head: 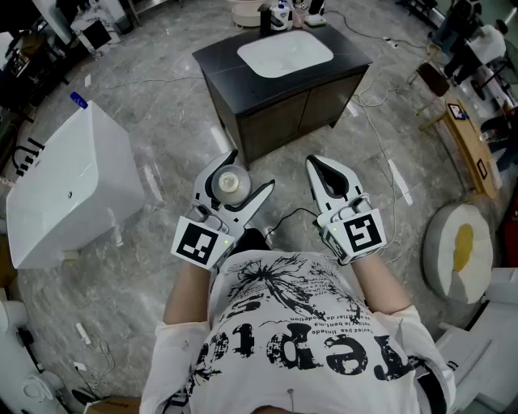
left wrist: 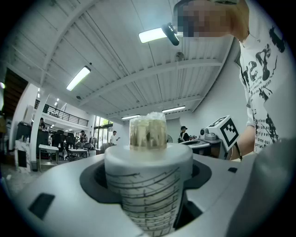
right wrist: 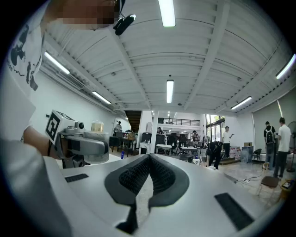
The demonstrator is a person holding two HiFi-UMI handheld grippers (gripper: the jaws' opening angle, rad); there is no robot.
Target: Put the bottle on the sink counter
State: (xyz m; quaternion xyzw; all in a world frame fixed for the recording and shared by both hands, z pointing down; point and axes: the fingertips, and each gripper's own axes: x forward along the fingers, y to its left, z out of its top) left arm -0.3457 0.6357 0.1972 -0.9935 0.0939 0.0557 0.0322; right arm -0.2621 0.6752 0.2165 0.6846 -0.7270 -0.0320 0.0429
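Our left gripper [head: 250, 170] clamps the bottle [head: 230, 183] by its stiff body (likely light, slick) — a sound hold below the cap [left wrist: 148, 132] — right gripper [head: 314, 164] jaws together, empty.

Open floor [head: 178, 105] toward the sink counter [head: 222, 69]; free top around basin [head: 285, 52], bottles [head: 279, 16] along far edge.

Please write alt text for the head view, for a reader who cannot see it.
A person holds a white bottle in the left gripper; the right gripper beside it is shut and empty. Ahead stands the dark sink counter with a white basin, a white tub to its left.
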